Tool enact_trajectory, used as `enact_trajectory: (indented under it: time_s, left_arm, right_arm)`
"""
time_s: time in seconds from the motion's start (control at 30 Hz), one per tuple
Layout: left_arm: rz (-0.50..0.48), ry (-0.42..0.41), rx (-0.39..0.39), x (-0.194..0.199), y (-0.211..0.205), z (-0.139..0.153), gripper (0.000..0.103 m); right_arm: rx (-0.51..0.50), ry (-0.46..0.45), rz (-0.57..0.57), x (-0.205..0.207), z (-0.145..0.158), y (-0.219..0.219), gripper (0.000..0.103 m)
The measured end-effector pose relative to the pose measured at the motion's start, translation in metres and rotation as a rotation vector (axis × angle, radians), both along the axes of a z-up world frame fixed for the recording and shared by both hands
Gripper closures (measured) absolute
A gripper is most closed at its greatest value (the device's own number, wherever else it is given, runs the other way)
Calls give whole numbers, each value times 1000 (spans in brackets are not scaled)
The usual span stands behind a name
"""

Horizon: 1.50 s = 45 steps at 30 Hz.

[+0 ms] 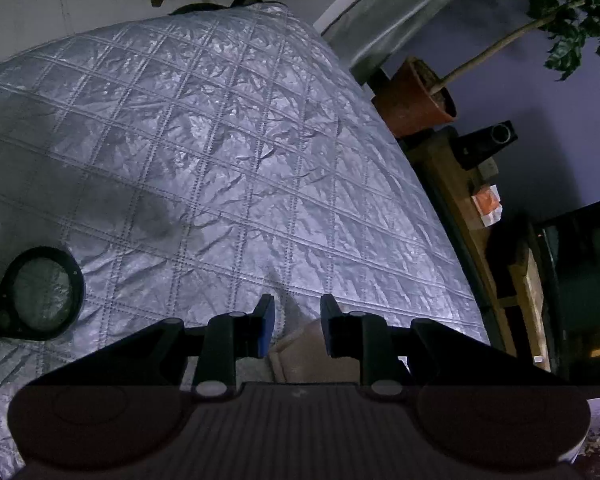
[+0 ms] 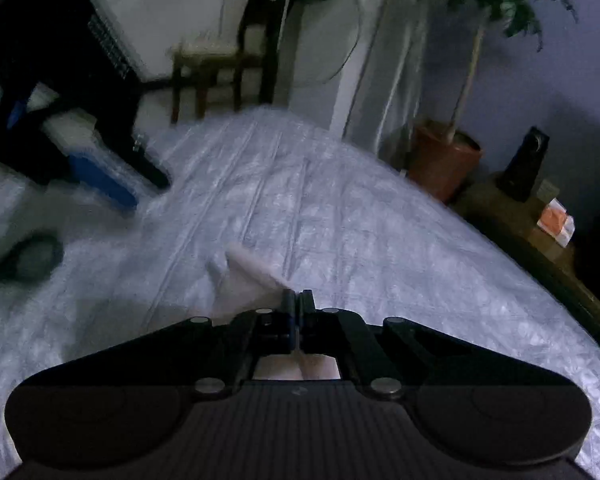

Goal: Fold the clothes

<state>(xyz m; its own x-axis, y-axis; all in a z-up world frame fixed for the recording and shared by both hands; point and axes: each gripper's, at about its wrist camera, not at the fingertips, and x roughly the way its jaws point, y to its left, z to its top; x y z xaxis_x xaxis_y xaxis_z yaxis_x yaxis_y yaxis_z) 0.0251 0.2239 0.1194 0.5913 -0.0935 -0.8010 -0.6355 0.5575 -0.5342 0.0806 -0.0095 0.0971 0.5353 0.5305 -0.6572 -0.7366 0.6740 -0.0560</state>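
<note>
A pale beige garment [image 1: 306, 350] lies on the quilted silver bedspread [image 1: 204, 152], just below my left gripper [image 1: 297, 312]. The left jaws stand open above it, with the cloth showing in the gap. In the right wrist view my right gripper [image 2: 298, 300] is shut on a white fold of the garment [image 2: 248, 280], which sticks up to the left of the fingertips and also shows under the jaws. The left gripper appears blurred at the far left of the right wrist view [image 2: 100, 184].
A black ring-shaped object [image 1: 40, 292] lies on the bed at the left. A potted plant in a terracotta pot [image 1: 416, 96] and a wooden bench [image 1: 472, 216] with a speaker stand beyond the bed's right edge. A wooden chair [image 2: 220, 64] stands behind the bed.
</note>
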Motion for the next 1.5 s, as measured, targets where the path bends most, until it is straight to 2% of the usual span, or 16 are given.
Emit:
enact_trajectory:
  time_s: [0.07, 0.2, 0.33, 0.5, 0.63, 0.7, 0.77, 0.87, 0.97, 1.0, 1.03, 1.07, 1.13, 1.3, 1.4, 1.5]
  left_arm:
    - [-3, 1, -1, 1, 0, 0, 82]
    - [-22, 7, -7, 2, -1, -2, 81]
    - [-51, 0, -4, 4, -7, -1, 81]
    - [-101, -4, 12, 7, -25, 0, 81]
    - [-147, 7, 25, 9, -43, -3, 81]
    - [-178, 9, 25, 10, -52, -5, 81]
    - [-218, 7, 42, 12, -63, -4, 81]
    - [-284, 0, 88, 13, -78, -2, 80]
    - [-372, -1, 150, 6, -97, 1, 79]
    - [-404, 2, 165, -1, -104, 2, 77]
    - [-434, 6, 174, -8, -111, 2, 77]
    - [-464, 9, 188, -17, -118, 2, 77]
    - [-524, 16, 240, -39, -134, 4, 76]
    - [-679, -8, 428, -121, -180, 6, 72]
    - [-762, -15, 545, -158, -204, 2, 71]
    - [-798, -55, 630, -177, -221, 2, 65]
  right_arm:
    - [23, -39, -77, 3, 7, -14, 86]
    - [164, 63, -364, 7, 14, -100, 67]
    - [132, 124, -621, -41, -3, -200, 47]
    - [142, 284, -915, -121, -42, -290, 48]
    - [109, 270, -915, -144, -57, -292, 58]
    - [53, 242, -922, -142, -56, -287, 94]
    - [-21, 191, -977, -145, -54, -293, 103]
    - [-88, 135, -1074, -153, -49, -308, 89]
    - [89, 109, -1018, -176, -26, -301, 81]
    - [146, 117, -965, -183, -19, -290, 72]
    - [188, 153, -914, -186, -17, -280, 47]
    - [238, 199, -870, -188, -19, -270, 32]
    - [321, 243, -812, -198, -28, -252, 39]
    - [308, 210, -770, -207, -35, -229, 42]
    - [285, 163, -804, -209, -33, -234, 38]
    - [266, 199, -859, -202, -42, -243, 38]
